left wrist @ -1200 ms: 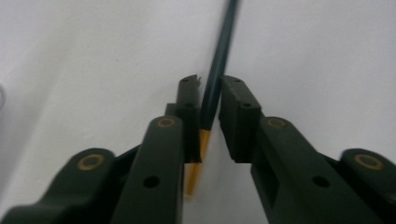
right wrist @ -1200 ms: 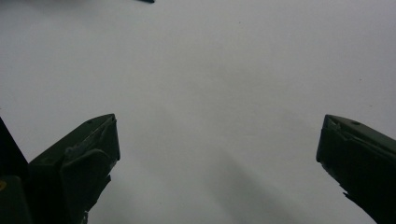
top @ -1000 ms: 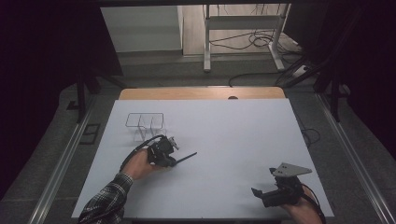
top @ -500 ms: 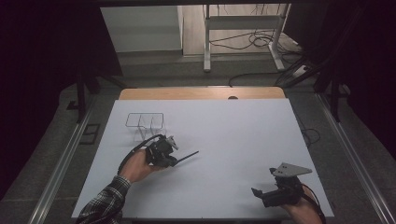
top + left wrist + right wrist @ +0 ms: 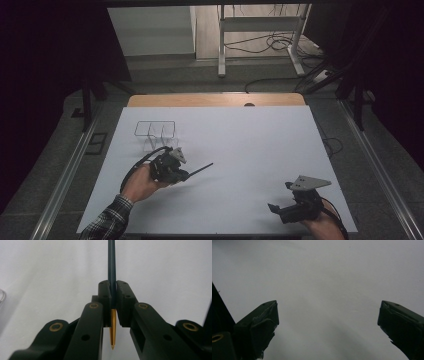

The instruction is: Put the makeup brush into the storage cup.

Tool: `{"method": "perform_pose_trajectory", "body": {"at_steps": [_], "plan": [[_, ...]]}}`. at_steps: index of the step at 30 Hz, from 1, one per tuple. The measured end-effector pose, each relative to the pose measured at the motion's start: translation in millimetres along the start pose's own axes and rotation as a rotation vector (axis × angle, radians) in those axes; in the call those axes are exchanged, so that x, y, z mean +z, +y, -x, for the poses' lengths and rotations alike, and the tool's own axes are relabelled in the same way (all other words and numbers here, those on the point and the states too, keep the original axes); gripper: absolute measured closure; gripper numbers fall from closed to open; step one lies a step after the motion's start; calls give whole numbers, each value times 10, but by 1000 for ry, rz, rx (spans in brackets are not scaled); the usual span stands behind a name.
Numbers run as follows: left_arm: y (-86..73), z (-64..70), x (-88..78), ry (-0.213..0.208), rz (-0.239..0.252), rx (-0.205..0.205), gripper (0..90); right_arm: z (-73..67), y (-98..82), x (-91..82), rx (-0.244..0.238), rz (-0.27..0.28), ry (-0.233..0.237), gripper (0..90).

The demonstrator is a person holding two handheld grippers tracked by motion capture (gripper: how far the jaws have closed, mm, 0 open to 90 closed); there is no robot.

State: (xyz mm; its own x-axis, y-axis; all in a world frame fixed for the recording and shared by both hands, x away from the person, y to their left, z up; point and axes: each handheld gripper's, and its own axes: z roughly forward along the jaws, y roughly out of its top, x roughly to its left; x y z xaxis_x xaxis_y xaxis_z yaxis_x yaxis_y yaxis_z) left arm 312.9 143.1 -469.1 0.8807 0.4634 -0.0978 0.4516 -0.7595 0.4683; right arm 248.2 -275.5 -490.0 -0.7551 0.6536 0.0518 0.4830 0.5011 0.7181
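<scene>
Held thing: one dark pen [image 5: 111,270] with a gold tip, clamped between the pads of the left gripper [image 5: 113,293]; its gold point faces back toward the camera and the dark shaft runs forward past the pads.
Pen's place: in the high view the pen [image 5: 199,170] sticks out to the right of the left gripper [image 5: 185,175], over the left half of the white tabletop [image 5: 250,135], nearer the front edge than the back.
Left gripper: closed tight on the pen, held in the person's left hand [image 5: 140,182], checked sleeve at the front edge.
Right gripper: its jaws stand wide apart over bare white surface with nothing between them; in the high view the right gripper [image 5: 274,207] sits near the front right corner.
Nearby thing: one clear wire-edged holder [image 5: 156,134] toward the back left of the tabletop, just behind the left gripper, apart from it.
In the way: nothing lies between the pen and the holder.
Count: two grippers, one pen, one holder.
Around the table: cables and a metal frame on the floor beyond the back edge.
</scene>
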Motion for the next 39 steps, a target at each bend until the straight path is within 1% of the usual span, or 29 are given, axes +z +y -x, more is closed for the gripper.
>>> {"method": "perform_pose_trajectory", "body": {"at_steps": [3, 5, 6, 10, 11, 12, 13, 15, 18, 20, 22, 25, 26, 27, 28, 32, 33, 34, 35, 38, 39], "plan": [[-12, 30, -25, 1, 16, 2, 835, -12, 9, 0, -7, 3, 5, 36], [-36, 77, -53, -10, 42, 0, 835, -5, 5, -3, 0, 8, 5, 33], [-36, 77, -53, -10, 42, 0, 835, -5, 5, -3, 0, 8, 5, 33], [-83, 145, -68, -17, 61, 2, 835, 6, 9, -15, 10, 24, -3, 13], [-114, 180, -70, -20, 69, 2, 835, 9, 10, -20, 15, 29, -5, 13], [-114, 180, -70, -20, 69, 2, 835, 14, 11, -25, 18, 31, -5, 12], [-142, 213, -75, -21, 78, 4, 835, 18, 10, -27, 22, 35, -9, 11], [-165, 248, -86, -23, 90, 5, 835, 24, 11, -32, 34, 35, -4, 12], [-198, 300, -93, -45, 110, 0, 835, 17, 20, -36, 43, 38, 2, 15], [-214, 341, -88, -52, 114, 3, 835, 14, 26, -35, 44, 38, 11, 21], [-223, 379, -87, -52, 115, 8, 834, 7, 31, -28, 39, 32, 15, 23], [-235, 419, -83, -53, 122, 3, 835, -4, 40, -20, 22, 27, 12, 29], [-245, 425, -88, -51, 115, 15, 835, -4, 40, -20, 22, 27, 12, 29], [-268, 459, -80, -49, 124, 9, 834, -16, 55, -24, 11, 27, 9, 38], [-279, 474, -74, -49, 124, 10, 834, -24, 65, -25, 10, 27, 12, 42], [-303, 517, -62, -44, 113, 21, 834, -54, 112, -31, 0, 25, 5, 46], [-316, 544, -55, -47, 110, 28, 835, -80, 143, -25, -14, 21, 7, 46], [-316, 544, -55, -47, 110, 28, 834, -80, 143, -25, -14, 21, 7, 46], [-323, 569, -52, -52, 108, 34, 834, -106, 173, -8, -33, 13, 4, 46], [-328, 581, -48, -59, 110, 37, 834, -131, 202, 12, -39, 6, 10, 45], [-331, 589, -45, -67, 115, 33, 834, -142, 220, 20, -43, 3, 13, 45]]}}
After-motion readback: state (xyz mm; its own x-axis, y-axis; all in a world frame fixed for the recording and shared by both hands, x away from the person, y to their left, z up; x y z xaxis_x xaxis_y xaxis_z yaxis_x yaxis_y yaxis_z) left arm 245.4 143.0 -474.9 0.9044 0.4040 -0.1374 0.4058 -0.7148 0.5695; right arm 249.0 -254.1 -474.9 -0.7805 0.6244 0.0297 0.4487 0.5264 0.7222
